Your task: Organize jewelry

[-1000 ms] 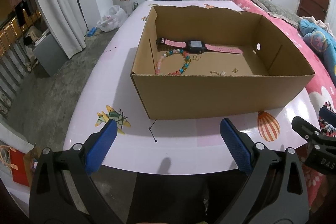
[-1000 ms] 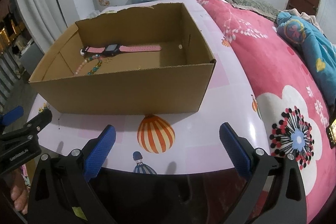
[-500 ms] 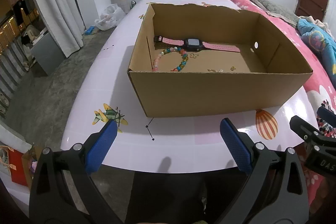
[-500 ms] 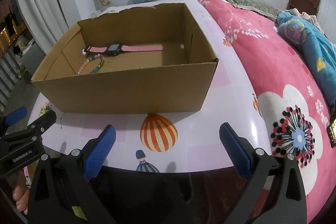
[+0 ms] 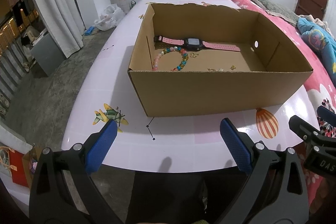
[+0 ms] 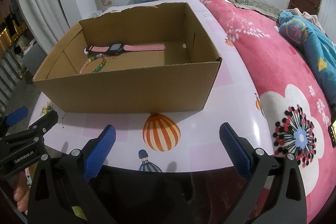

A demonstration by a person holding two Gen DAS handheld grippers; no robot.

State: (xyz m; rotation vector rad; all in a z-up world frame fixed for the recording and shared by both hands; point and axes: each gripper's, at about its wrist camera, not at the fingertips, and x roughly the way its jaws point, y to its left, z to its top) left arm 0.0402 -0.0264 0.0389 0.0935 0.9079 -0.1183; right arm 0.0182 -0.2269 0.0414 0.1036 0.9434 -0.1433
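From my left wrist view: left gripper (image 5: 168, 141) spread wide, empty, above the surface (image 5: 117, 85); one box (image 5: 218, 89) holds one watch (image 5: 194, 43), one bead bracelet (image 5: 169, 58).

Right wrist view: right gripper (image 6: 167, 140) equally wide, empty; one hot-air-balloon print (image 6: 161, 132) near the box.

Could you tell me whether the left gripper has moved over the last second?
Yes: the left gripper has backed slightly away from the cardboard box, which now sits higher in its view.
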